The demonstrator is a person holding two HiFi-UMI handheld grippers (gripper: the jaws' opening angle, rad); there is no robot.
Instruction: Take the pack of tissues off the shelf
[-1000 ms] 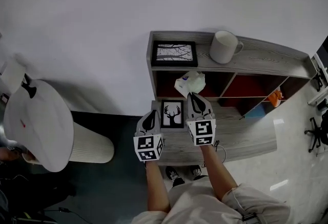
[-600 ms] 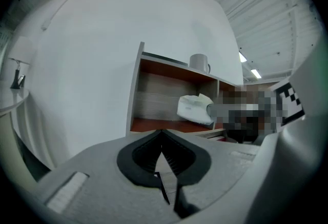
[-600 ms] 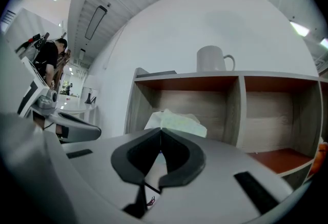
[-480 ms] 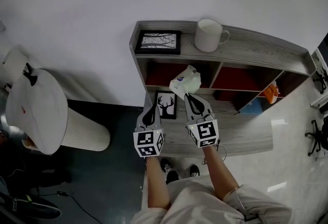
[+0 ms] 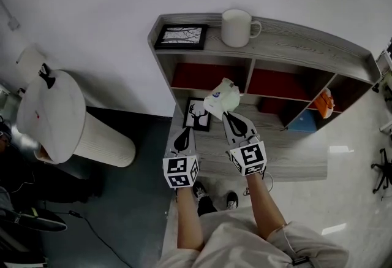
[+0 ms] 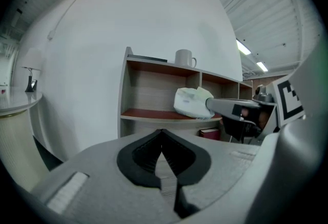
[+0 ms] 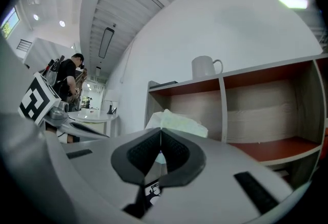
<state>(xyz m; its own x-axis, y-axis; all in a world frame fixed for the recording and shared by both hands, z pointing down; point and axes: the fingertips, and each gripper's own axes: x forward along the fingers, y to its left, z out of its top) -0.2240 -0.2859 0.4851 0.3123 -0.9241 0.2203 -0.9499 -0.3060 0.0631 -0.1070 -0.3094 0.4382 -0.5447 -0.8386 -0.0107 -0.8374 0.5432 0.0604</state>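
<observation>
The pack of tissues (image 5: 222,97), white and crumpled, hangs in the air in front of the shelf's (image 5: 306,47) upper left compartment, clear of its boards. My right gripper (image 5: 228,115) is shut on the pack's near end. In the right gripper view the pack (image 7: 180,122) bulges out just past the closed right gripper (image 7: 160,135). My left gripper (image 5: 183,133) is beside it on the left, shut with nothing between its pads. The left gripper view shows its closed tips (image 6: 162,133) and, up to the right, the pack (image 6: 190,102) on the end of the right gripper (image 6: 225,106).
On the shelf's top stand a framed picture (image 5: 180,36) and a white mug (image 5: 237,27). A deer picture (image 5: 196,115) leans on the lower board. An orange thing (image 5: 324,103) and a blue box (image 5: 304,124) sit at the right. A round white table (image 5: 48,114) stands at the left.
Both grippers have drawn back from the shelf, towards me. The tissue pack has come along in the right gripper, from the compartment's mouth into the open.
</observation>
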